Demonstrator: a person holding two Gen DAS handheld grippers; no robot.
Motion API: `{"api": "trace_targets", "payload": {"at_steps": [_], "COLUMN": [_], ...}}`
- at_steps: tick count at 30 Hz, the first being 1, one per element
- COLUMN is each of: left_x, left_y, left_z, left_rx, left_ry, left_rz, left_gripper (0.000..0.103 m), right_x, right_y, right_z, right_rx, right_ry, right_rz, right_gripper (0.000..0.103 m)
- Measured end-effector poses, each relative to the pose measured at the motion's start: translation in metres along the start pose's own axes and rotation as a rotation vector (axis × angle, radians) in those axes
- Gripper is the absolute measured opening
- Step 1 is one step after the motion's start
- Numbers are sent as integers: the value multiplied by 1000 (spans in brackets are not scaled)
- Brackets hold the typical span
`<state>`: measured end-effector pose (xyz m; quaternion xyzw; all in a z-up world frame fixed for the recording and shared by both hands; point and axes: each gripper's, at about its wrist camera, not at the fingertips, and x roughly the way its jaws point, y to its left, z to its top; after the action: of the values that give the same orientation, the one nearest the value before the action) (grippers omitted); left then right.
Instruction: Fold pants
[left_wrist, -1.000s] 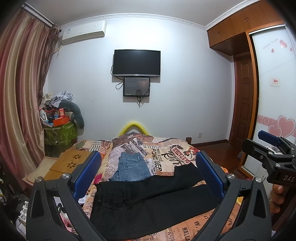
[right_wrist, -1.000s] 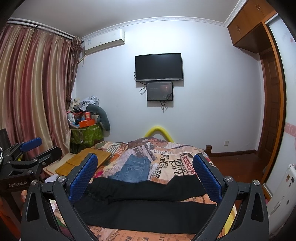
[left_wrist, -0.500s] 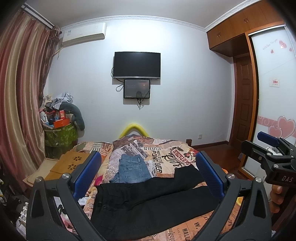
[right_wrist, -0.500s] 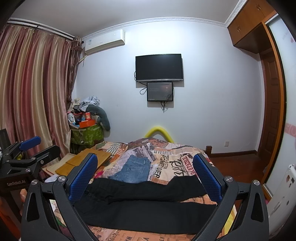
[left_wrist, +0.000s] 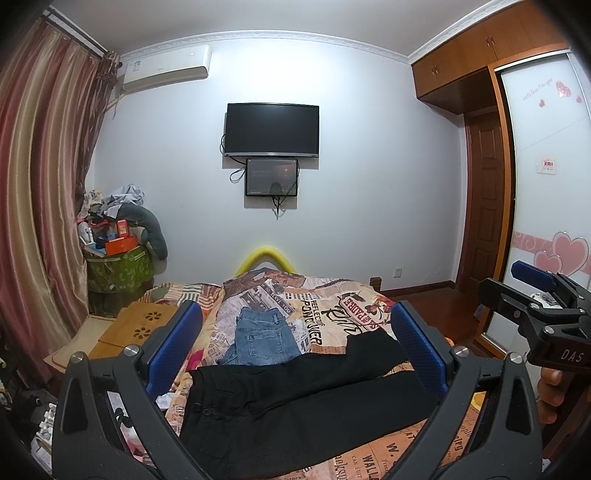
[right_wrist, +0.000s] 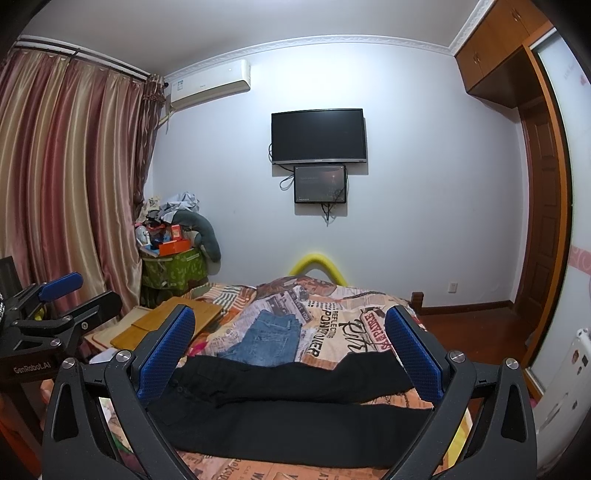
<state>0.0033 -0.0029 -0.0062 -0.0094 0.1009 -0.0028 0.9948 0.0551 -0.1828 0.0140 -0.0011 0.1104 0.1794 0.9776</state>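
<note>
Right now a pair of black pants (left_wrist: 295, 402) lies spread flat across the near end of the bed (left_wrist: 332, 306), waistband toward the curtain side and both legs running toward the wardrobe side, the farther leg angled slightly away from the nearer one. Just beyond the pants, touching or nearly touching their far edge, sits a folded pair of blue jeans (left_wrist: 264, 338) on the bed's newspaper-print cover. Past the jeans, a yellow curved headboard (left_wrist: 264, 256) rises at the far end of the bed, and on the wall above it hang a dark television (left_wrist: 272, 129) and a smaller screen (left_wrist: 271, 177) directly beneath.

Both tongs hover above the pants without touching them. The left tongs (left_wrist: 295, 347) are spread wide with nothing between the blue pads, framing the pants from above the near end of the bed. The right tongs (right_wrist: 290, 350) are likewise spread wide and empty, held over the same stretch of black cloth. From the left view, the right tongs appear beside the bed on the wardrobe side, with fingers of a hand (left_wrist: 550, 391) wrapped on the handle below them. On the curtain side of the bed lies a wooden lap tray (left_wrist: 136, 325)
</note>
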Motion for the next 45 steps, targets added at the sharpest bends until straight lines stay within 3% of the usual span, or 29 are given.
{"api": "trace_targets", "payload": {"at_steps": [14, 29, 38, 42, 45], "left_x": [38, 177, 278, 316, 340], "left_y": [13, 74, 132, 156, 170], "left_z": [0, -34, -96, -134, -160], "left_rx": [-26, -42, -49, -60, -80], "left_ry": [52, 193, 373, 485, 567], "left_rz": [35, 182, 294, 305, 301], "left_gripper": [103, 103, 103, 87, 85], "right_x": [32, 132, 213, 252, 286], "right_y": [-5, -31, -61, -72, -85], "right_z": [-2, -36, -71, -93, -110], "right_rx": [-12, -89, -85, -94, -66], "right_ry": [52, 179, 289, 379, 506], "right_rz": [0, -46, 17, 38, 55], "right_gripper": [102, 102, 102, 102, 102]}}
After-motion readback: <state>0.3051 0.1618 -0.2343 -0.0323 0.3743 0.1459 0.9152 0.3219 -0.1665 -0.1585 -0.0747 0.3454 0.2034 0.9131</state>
